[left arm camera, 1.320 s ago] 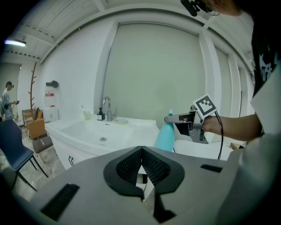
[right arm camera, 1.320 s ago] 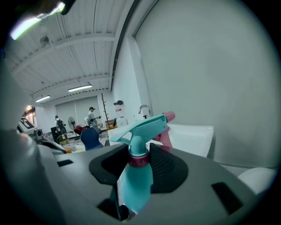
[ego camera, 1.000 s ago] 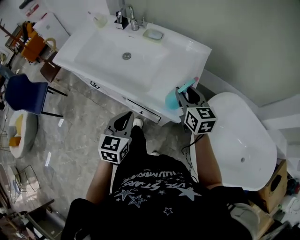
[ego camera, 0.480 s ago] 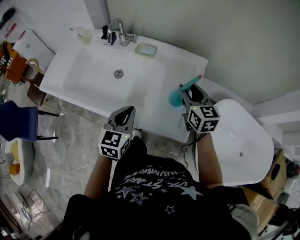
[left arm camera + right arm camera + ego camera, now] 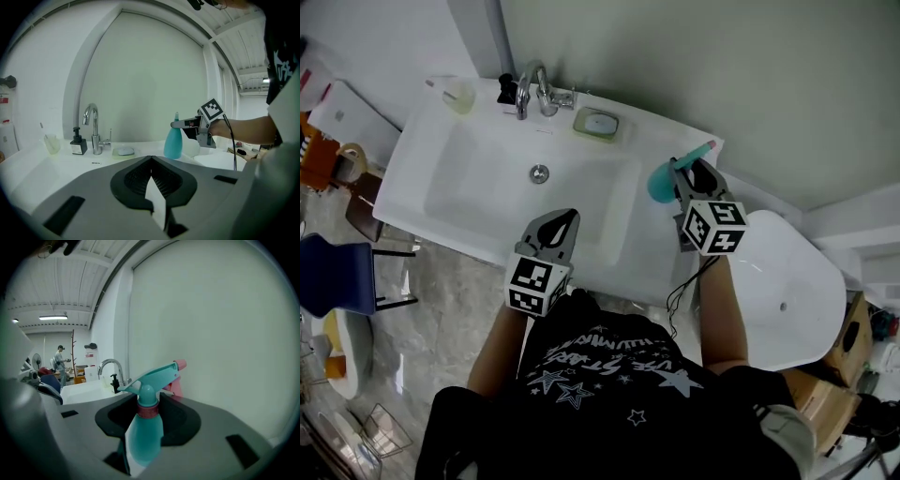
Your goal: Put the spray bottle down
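Observation:
A teal spray bottle [image 5: 659, 184] with a pink nozzle tip is upright over the right end of the white washbasin counter [image 5: 623, 248], close to the wall. My right gripper [image 5: 684, 174] is shut on it, its jaws clamping the body below the red collar [image 5: 148, 411]. The left gripper view shows the bottle [image 5: 173, 143] low over the counter; whether its base touches I cannot tell. My left gripper [image 5: 566, 219] hovers above the counter's front edge by the basin, its jaws shut with nothing between them [image 5: 151, 161].
At the back of the counter are a chrome faucet [image 5: 534, 87], a black pump dispenser [image 5: 504, 90], a soap dish [image 5: 598, 123] and a cup [image 5: 457, 95]. A white bathtub [image 5: 792, 291] lies to the right. A blue chair [image 5: 337, 286] stands on the floor at left.
Both grippers have moved forward toward the wall. The bottle went with the right gripper from the counter's front corner to its back right. The left gripper now reaches over the counter's front edge.

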`<move>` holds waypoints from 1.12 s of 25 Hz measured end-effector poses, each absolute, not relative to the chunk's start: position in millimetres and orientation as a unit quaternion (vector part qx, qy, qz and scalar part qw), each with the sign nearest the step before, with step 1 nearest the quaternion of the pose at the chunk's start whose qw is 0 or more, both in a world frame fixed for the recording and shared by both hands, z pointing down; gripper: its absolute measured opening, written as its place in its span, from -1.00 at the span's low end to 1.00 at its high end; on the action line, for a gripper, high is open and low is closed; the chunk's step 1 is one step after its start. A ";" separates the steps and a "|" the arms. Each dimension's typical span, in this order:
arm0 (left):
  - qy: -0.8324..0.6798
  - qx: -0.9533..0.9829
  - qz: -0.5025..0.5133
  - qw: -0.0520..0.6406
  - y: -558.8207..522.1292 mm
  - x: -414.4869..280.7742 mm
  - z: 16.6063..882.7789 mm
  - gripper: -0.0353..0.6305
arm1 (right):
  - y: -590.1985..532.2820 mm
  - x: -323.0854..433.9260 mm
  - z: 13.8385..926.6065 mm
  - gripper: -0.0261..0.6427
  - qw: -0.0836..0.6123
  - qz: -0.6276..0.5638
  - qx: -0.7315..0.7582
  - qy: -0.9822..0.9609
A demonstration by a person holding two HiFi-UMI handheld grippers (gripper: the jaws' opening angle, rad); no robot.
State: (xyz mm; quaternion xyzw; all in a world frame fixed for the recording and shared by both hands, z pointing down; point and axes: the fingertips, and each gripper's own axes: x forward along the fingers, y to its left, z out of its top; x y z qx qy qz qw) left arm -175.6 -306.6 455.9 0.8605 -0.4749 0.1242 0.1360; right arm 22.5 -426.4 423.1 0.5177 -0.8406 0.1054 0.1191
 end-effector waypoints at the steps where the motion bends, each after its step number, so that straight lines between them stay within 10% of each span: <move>1: -0.471 0.862 0.126 0.136 -311.7 -177.3 457.1 -0.84 | -432.5 21.4 423.8 -0.45 0.119 0.104 0.522 -0.838; 28: -0.455 0.864 0.168 0.135 -418.5 -213.9 493.7 -0.84 | -559.4 -5.2 489.3 -0.44 0.124 0.057 0.584 -0.800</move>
